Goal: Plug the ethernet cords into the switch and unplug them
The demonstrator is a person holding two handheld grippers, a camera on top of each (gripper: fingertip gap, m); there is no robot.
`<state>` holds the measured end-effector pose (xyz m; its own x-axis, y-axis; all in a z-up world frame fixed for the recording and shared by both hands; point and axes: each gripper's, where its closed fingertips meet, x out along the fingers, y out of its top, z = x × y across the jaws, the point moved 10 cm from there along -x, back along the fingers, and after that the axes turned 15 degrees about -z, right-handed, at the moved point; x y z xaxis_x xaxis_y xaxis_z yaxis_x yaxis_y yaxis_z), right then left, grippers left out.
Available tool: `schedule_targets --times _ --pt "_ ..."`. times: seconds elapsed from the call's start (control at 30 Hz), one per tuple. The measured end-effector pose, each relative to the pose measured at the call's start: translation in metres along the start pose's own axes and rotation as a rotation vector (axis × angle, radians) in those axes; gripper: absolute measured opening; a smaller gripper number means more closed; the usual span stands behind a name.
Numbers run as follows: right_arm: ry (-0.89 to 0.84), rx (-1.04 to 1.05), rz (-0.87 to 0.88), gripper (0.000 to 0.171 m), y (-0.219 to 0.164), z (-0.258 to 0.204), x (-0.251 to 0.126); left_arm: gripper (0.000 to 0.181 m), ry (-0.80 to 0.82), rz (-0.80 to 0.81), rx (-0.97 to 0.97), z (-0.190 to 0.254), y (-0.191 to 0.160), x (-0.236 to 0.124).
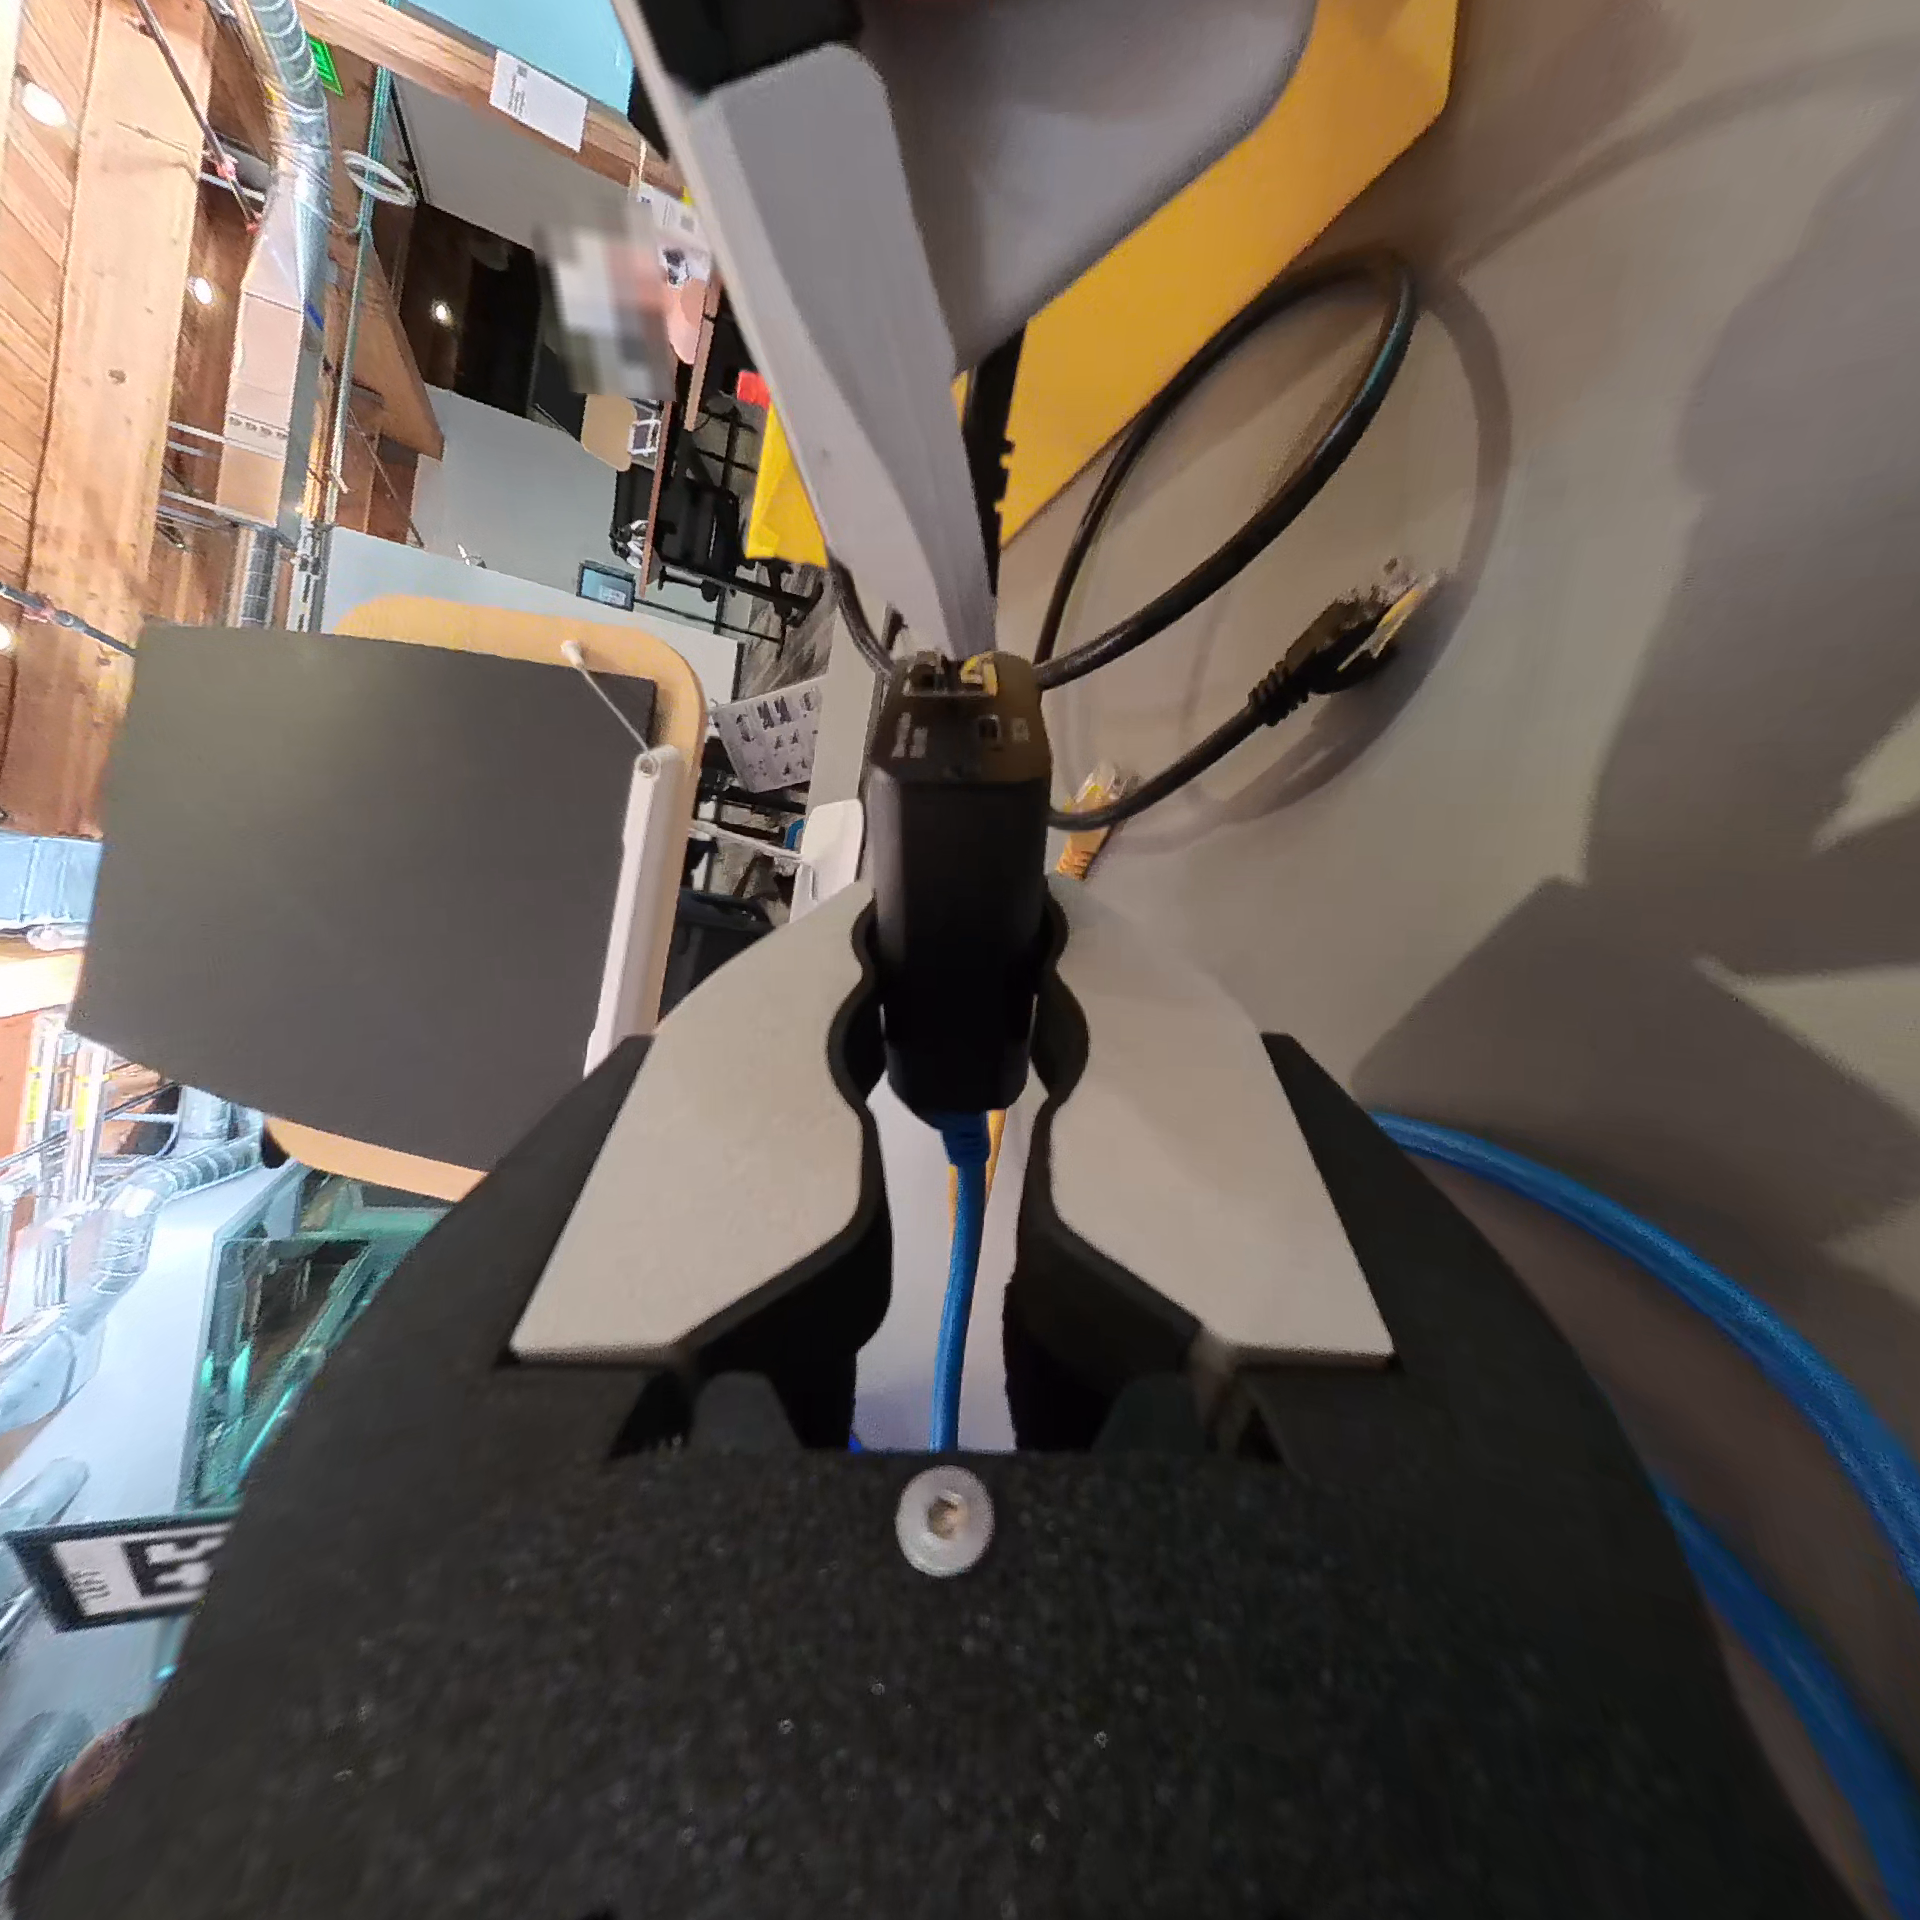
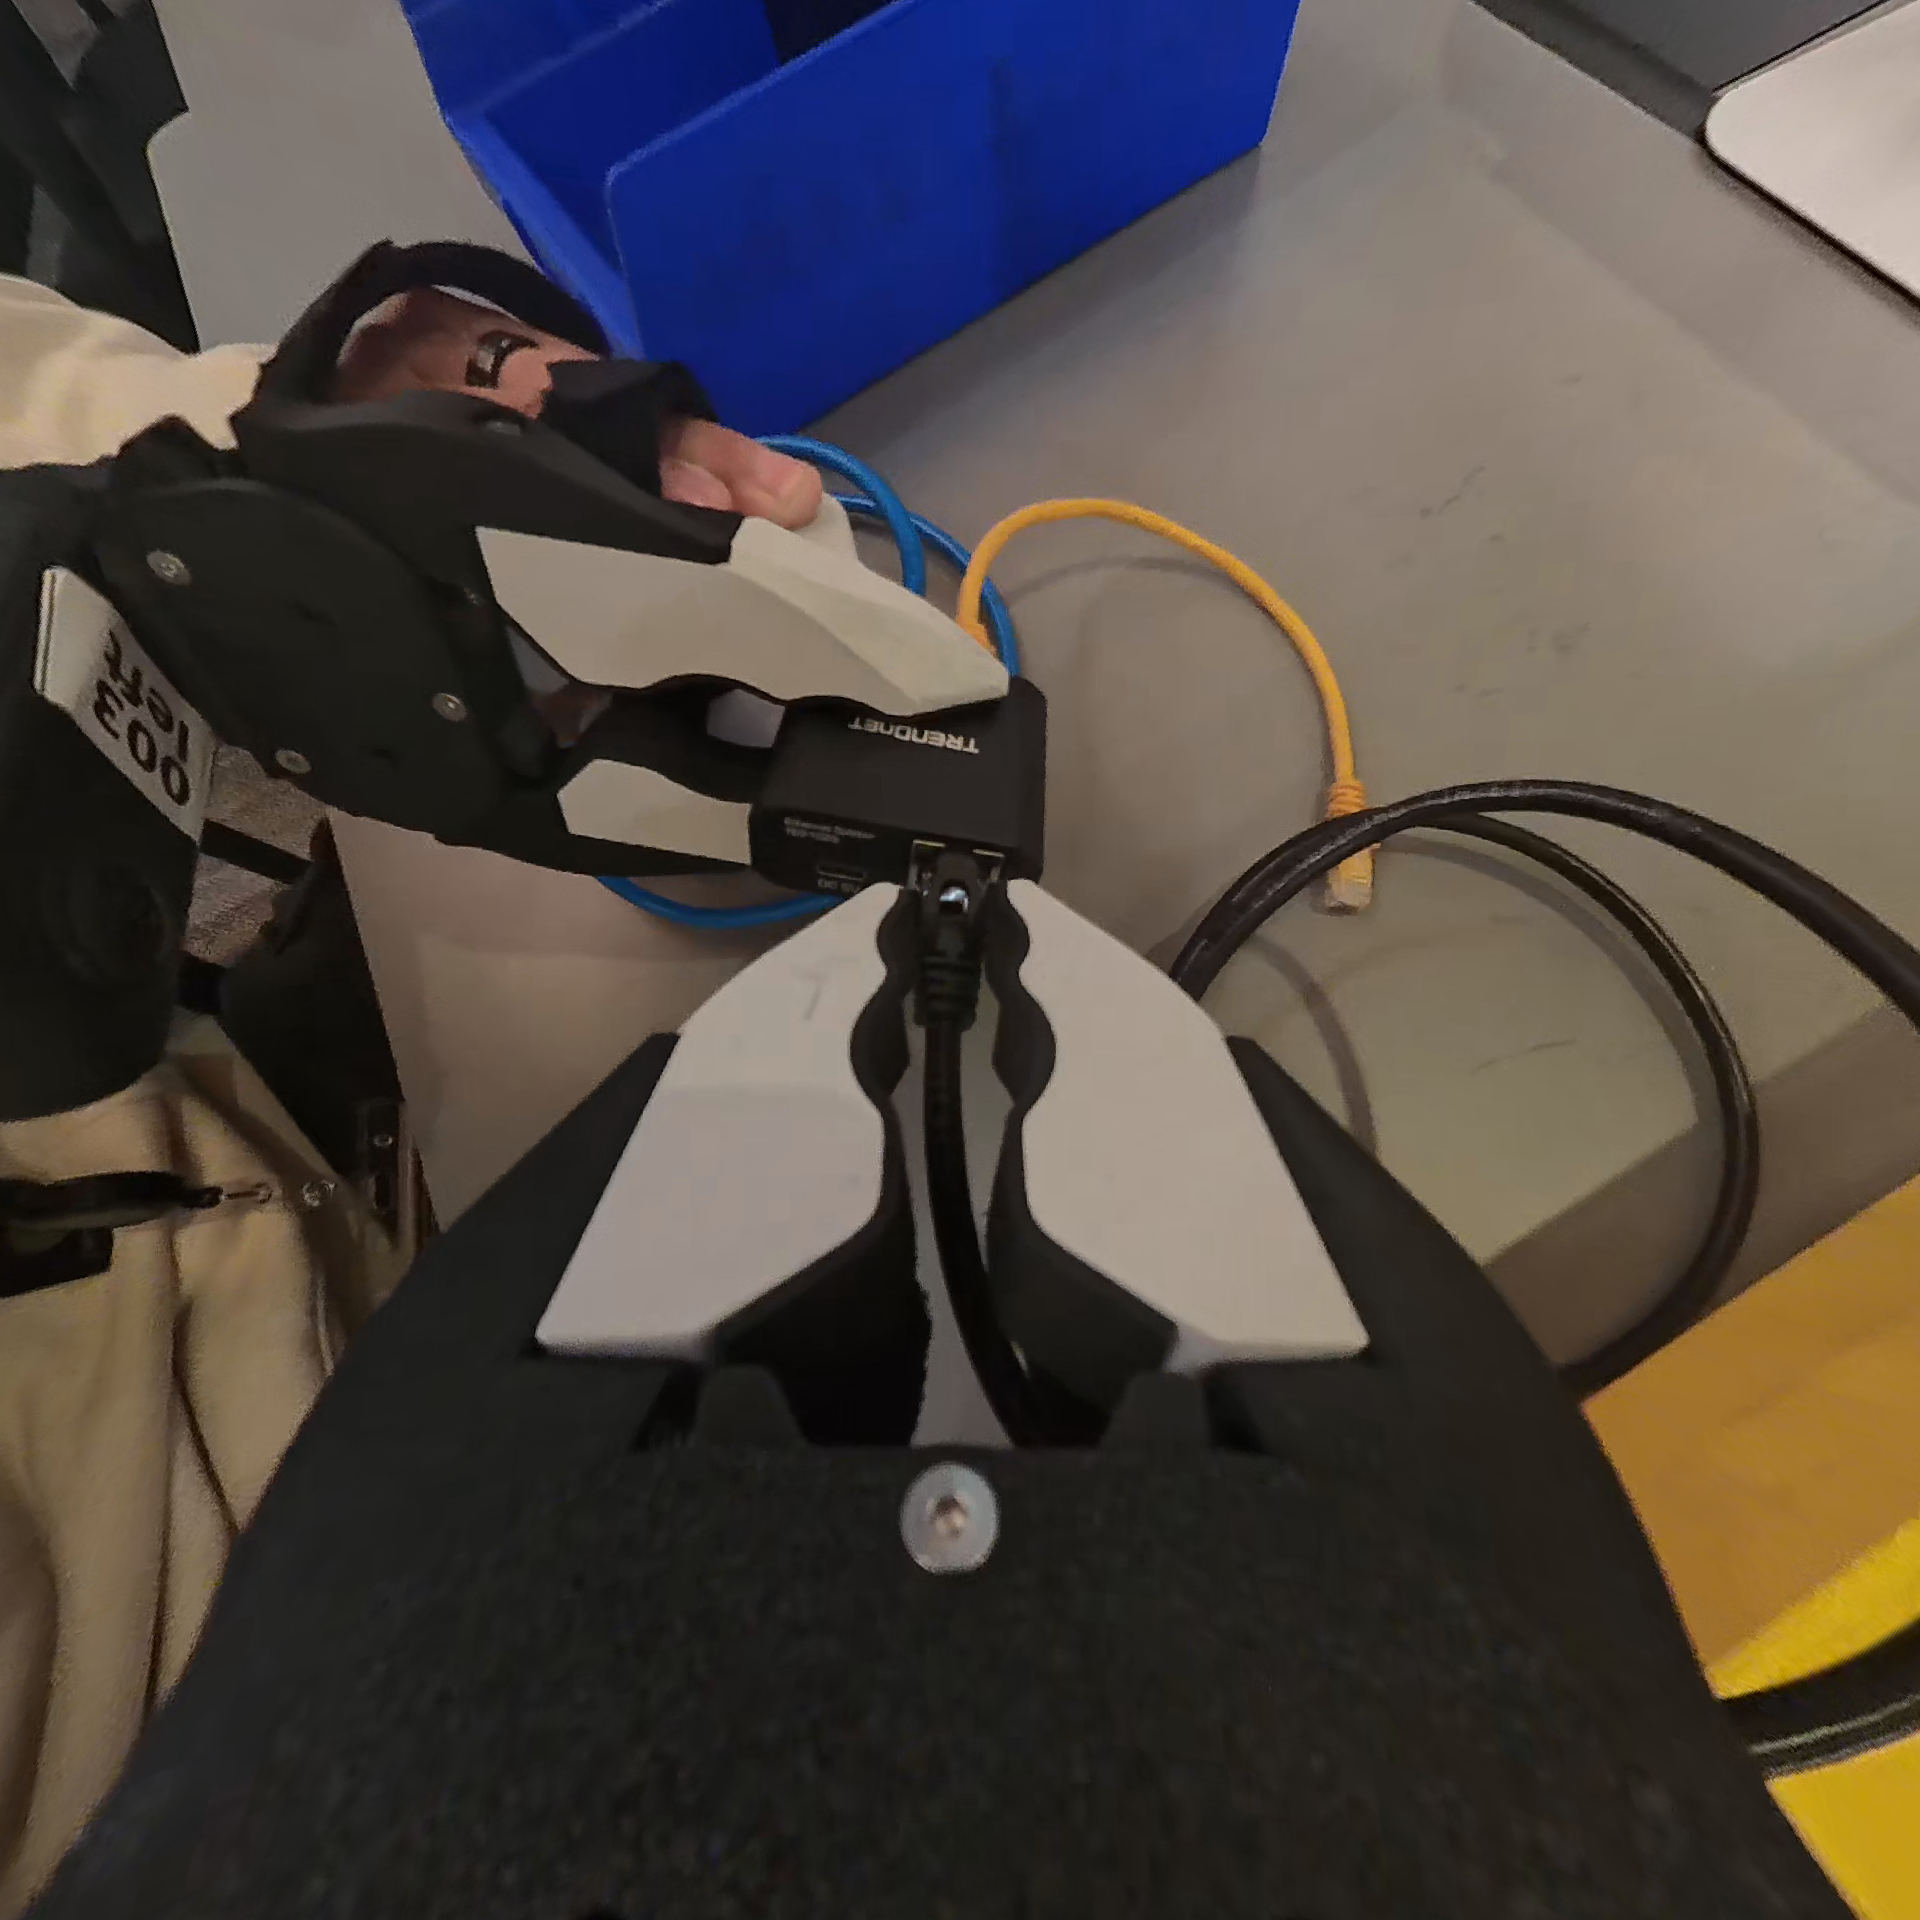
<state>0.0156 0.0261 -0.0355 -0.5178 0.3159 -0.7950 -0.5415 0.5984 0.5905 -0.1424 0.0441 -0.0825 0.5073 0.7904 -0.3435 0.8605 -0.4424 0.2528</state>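
Clamping the black ethernet switch [image 2: 902, 774] between its two grey fingers, the left tool [image 2: 831, 727] holds the unit clear of the grey counter [image 2: 1455, 416], with the port face turned toward the right tool [image 2: 951, 914]. The right tool is closed on the plug boot of the black ethernet cord [image 2: 948, 971], and the plug tip sits at a port opening on the switch; whether it is fully seated cannot be told. The rest of the black cord loops across the counter to the right. In the left wrist view the switch [image 1: 956, 883] sits between the left tool's fingertips, and a blue ethernet cord [image 1: 961, 1278] leaves its near end and runs back between the fingers. A yellow ethernet cord [image 2: 1299, 665] lies on the counter beyond the switch, its free plug [image 2: 1349, 868] resting unconnected just beside the black loop. A blue plastic bin [image 2: 883, 177] stands at the far edge. White brand lettering is printed on the switch top, smaller print on its port face, and a white label on the left tool's body.
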Motion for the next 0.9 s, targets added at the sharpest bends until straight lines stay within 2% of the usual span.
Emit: schedule_targets --times 0.47,0.63,0.73,0.77,0.83,0.9 --pt "0.144 0.035 0.006 0.013 -0.002 0.004 -0.018 0.026 -0.046 0.111 -0.068 -0.008 0.005 -0.014" --pt "-0.093 -0.237 -0.007 0.016 0.003 -0.015 -0.017 0.024 -0.106 0.095 -0.090 -0.010 0.004 -0.013" --pt "-0.427 -0.570 -0.070 0.023 -0.001 -0.029 -0.017 0.024 -0.218 0.112 -0.127 -0.016 0.003 -0.008" --pt "-0.492 -0.656 -0.101 0.024 -0.002 -0.033 -0.014 0.024 -0.232 0.107 -0.132 -0.017 0.001 -0.007" --pt "-0.524 -0.731 -0.192 0.029 -0.002 -0.037 -0.007 0.024 -0.248 0.100 -0.122 -0.016 -0.001 -0.005" --pt "-0.549 -0.767 -0.201 0.026 0.003 -0.035 -0.004 0.024 -0.232 0.089 -0.095 -0.013 0.000 -0.004"
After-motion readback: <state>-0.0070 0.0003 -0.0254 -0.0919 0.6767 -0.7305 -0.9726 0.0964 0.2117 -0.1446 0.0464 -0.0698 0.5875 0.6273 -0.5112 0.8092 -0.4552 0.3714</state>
